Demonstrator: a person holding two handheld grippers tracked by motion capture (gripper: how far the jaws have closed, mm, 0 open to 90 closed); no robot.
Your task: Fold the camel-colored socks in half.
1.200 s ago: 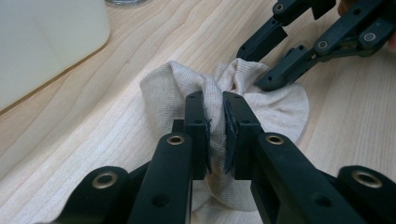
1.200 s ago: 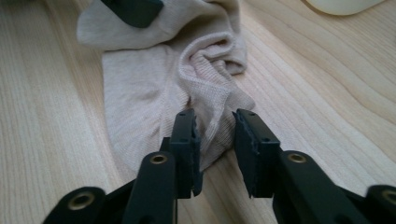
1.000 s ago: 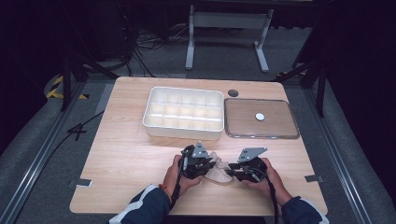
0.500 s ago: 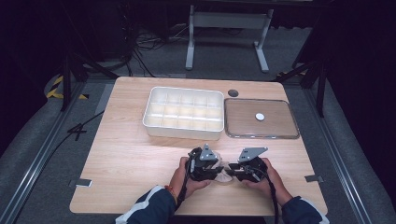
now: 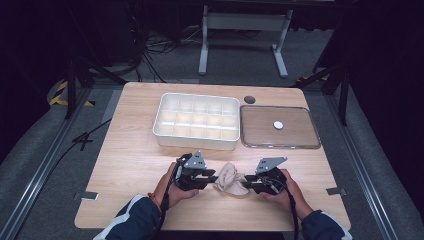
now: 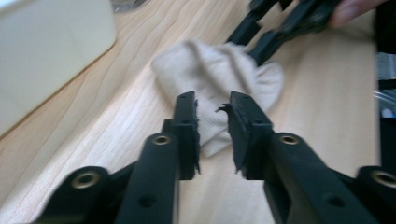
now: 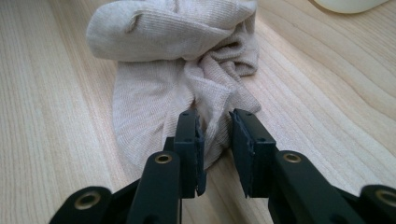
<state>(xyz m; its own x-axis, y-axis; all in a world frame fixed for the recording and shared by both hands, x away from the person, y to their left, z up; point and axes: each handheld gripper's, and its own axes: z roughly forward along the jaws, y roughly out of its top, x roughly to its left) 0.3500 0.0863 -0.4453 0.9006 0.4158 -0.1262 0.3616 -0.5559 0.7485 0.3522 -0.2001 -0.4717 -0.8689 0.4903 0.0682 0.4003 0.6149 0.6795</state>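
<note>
- Near the front edge of the wooden surface [image 5: 130,165], between my two hands, lies a beige sock [image 5: 231,180], bunched into a soft heap.
- Compared with a second ago, my left gripper [image 5: 209,176] has moved in toward the sock; earlier it sat a little further left, with more of the fabric spread between the two tools. The right gripper [image 5: 248,183] has hardly shifted.
- I judge this closing-in as the two ends being brought together, so the sock is being folded or bundled rather than laid flat.
- From the left gripper view, its fingers [image 6: 187,126] stand slightly apart with the sock's near edge between them; the fabric touches the inner faces, but a gap shows, so I read them as not clamped.
- From the right gripper view, its fingers [image 7: 189,140] are likewise apart, with a pinch of gathered cloth lying in the gap.
- Close up, the sock [image 7: 182,79] is ribbed knit, pale beige, with one end rolled over the top and creased folds running toward the fingers.
- Behind it, well apart, sit a white divided tray [image 5: 196,142] with empty compartments and, just beside it, a clear lid [image 5: 300,142] lying flat.
</note>
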